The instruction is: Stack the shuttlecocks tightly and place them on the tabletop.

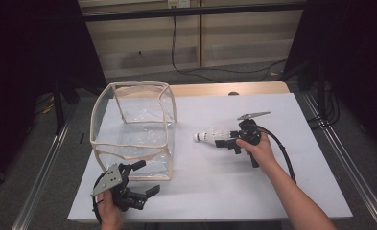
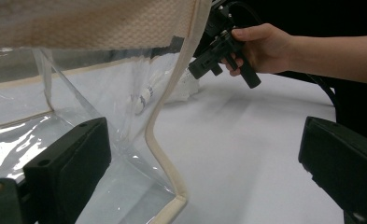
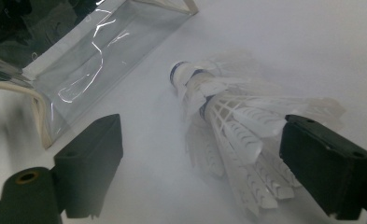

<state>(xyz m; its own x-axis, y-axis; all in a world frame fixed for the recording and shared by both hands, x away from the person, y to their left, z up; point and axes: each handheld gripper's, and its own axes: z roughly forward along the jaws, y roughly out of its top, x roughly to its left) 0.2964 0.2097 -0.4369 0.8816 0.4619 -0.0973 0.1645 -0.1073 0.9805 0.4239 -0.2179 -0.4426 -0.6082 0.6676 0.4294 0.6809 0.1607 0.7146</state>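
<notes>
A stack of white feather shuttlecocks (image 1: 209, 136) lies on the white table (image 1: 215, 187), its blue-banded cork tip pointing left. In the right gripper view the shuttlecocks (image 3: 228, 116) lie between the wide-apart jaws of my right gripper (image 3: 200, 154), closer to the right jaw and not squeezed. In the high view my right gripper (image 1: 224, 140) reaches them from the right. A clear bag with beige trim (image 1: 133, 129) stands open-topped at the left. My left gripper (image 1: 148, 177) is open at the bag's near right corner (image 2: 172, 196), with one jaw on each side of that corner.
The other hand and its gripper (image 2: 214, 51) appear far off in the left gripper view. A black cable (image 1: 282, 153) trails from the right gripper. Table edges run close at the front and right. Metal rails flank the table.
</notes>
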